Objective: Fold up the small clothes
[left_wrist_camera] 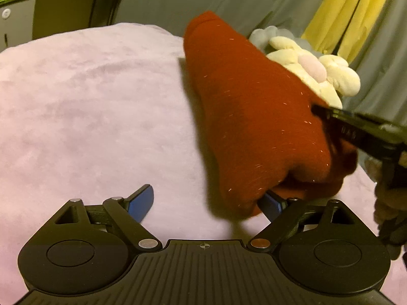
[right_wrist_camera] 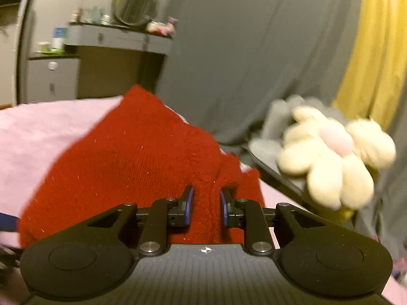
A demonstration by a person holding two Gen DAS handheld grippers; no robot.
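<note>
The red knit (left_wrist_camera: 254,117) is held up off the pink bed (left_wrist_camera: 89,101) — long axis running near to far. The right gripper (right_wrist_camera: 205,203) is clamped on its near end; the left gripper (left_wrist_camera: 207,203) is spread wide, its right pad tucked under the cloth's near edge, so nearest for the next pinch.

Left gripper (left_wrist_camera: 206,203) spread wide; right gripper (right_wrist_camera: 204,209) clamped on red knit (right_wrist_camera: 132,157).

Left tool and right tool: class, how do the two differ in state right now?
The left tool is open, fingers spread wide; the right tool is shut on the red knit garment. The left tool's finger sits under the garment's edge without pinching; the right bunches fabric between its pads. Both have blue pads and meet the same garment above the pink blanket.
</note>
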